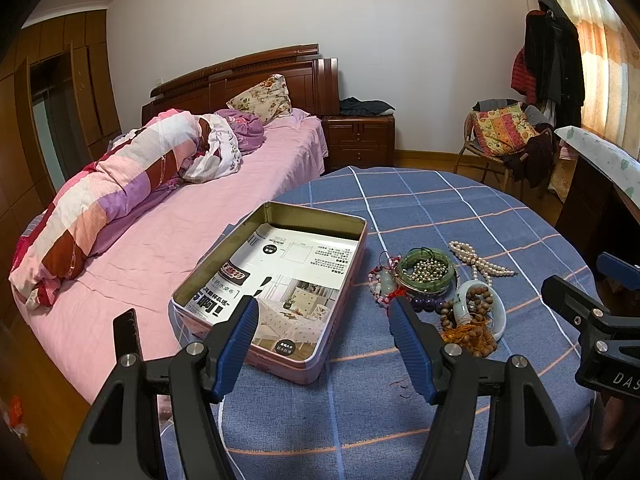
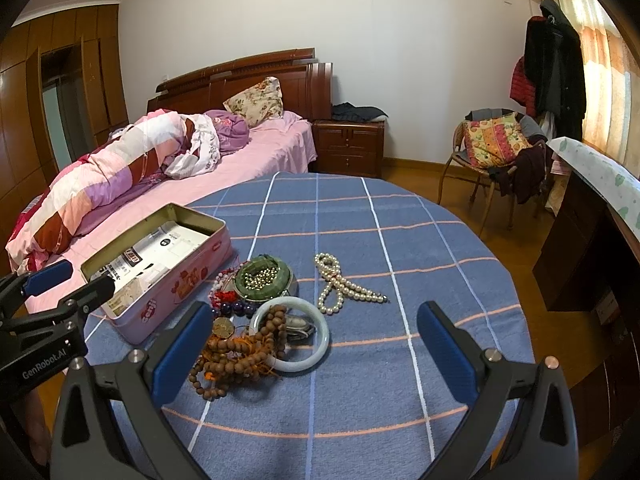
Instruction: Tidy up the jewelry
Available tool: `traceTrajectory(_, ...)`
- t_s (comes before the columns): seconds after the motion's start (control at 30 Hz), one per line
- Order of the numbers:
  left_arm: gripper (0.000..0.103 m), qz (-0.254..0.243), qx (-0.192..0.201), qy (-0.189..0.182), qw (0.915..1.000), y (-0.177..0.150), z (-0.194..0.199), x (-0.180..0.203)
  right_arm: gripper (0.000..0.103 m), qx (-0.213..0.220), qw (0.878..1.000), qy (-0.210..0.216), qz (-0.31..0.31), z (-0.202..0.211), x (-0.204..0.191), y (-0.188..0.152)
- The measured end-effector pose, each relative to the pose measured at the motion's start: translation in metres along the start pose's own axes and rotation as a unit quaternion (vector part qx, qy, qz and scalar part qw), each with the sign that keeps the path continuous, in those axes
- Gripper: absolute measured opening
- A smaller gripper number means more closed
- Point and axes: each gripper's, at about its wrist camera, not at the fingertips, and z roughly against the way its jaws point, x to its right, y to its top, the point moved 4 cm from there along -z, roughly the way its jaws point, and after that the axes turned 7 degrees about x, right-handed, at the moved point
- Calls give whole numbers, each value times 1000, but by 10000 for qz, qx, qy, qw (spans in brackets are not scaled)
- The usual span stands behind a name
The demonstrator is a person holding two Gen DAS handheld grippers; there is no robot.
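Note:
An open pink tin box [image 1: 280, 364] [image 2: 176, 288] lined with printed paper stands on the blue checked table. Right of it lies a jewelry pile: green bangle holding gold beads [image 1: 427, 272] [image 2: 262, 276], pearl necklace [image 1: 478, 260] [image 2: 340, 284], pale jade bangle [image 2: 316, 354] [image 1: 496, 312], brown wooden beads [image 2: 236, 360] [image 1: 472, 332], purple beads [image 1: 424, 303], red-string bracelet [image 1: 380, 280]. My left gripper [image 1: 324, 312] is open and empty, over the box's near right corner. My right gripper [image 2: 316, 316] is open and empty, hovering above the jade bangle.
A bed with pink sheet and rolled quilt [image 1: 132, 200] adjoins the table's left edge. A nightstand [image 1: 360, 140], a chair with cushions [image 2: 496, 148] and a desk [image 2: 592, 216] stand beyond. The blue tablecloth [image 2: 360, 420] is bare near me.

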Motion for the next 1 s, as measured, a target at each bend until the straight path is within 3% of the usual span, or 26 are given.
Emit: traceTrajectory(1.0,68,-44,-130,-55,9999,-8,-8,7,103,-162,9999,-9,26,-6,-1,-12)
